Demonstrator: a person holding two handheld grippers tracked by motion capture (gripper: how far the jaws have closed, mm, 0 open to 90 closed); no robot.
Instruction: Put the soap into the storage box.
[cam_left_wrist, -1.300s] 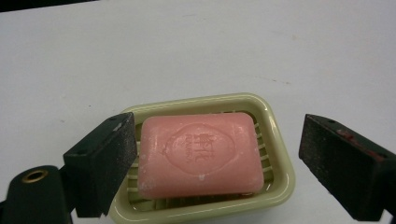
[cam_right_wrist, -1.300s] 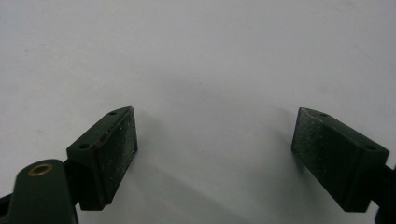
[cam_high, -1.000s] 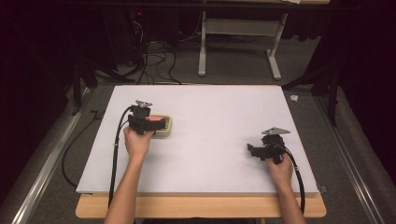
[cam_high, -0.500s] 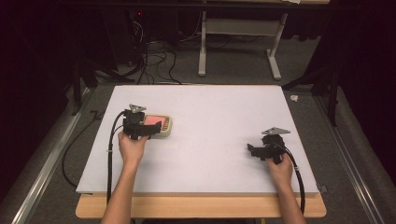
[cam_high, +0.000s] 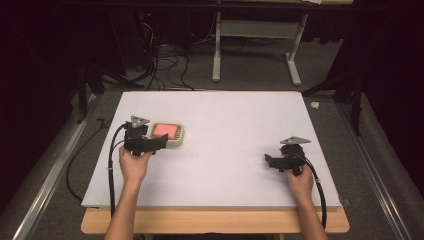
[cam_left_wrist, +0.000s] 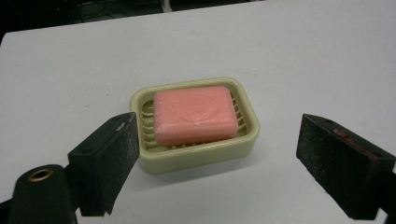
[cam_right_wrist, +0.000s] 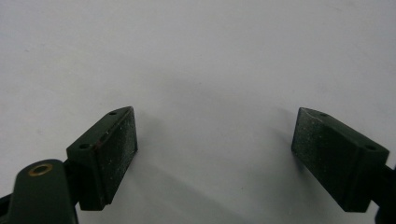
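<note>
Two hand-held grippers were over the white surface, one at each side. At the left, the left hand-held gripper was held by the person's left hand, its jaws spread wide and pinching nothing. Just beyond and to the right of it sat the cream soap dish, lying flat on the left half of the surface with the pink soap bar resting inside on the ribbed bottom. In the left gripper view the soap dish lay between and slightly beyond the two black jaws, the near left jaw close beside its corner. Well apart at the right, the right hand-held gripper hung low over bare surface, jaws also spread.
</note>
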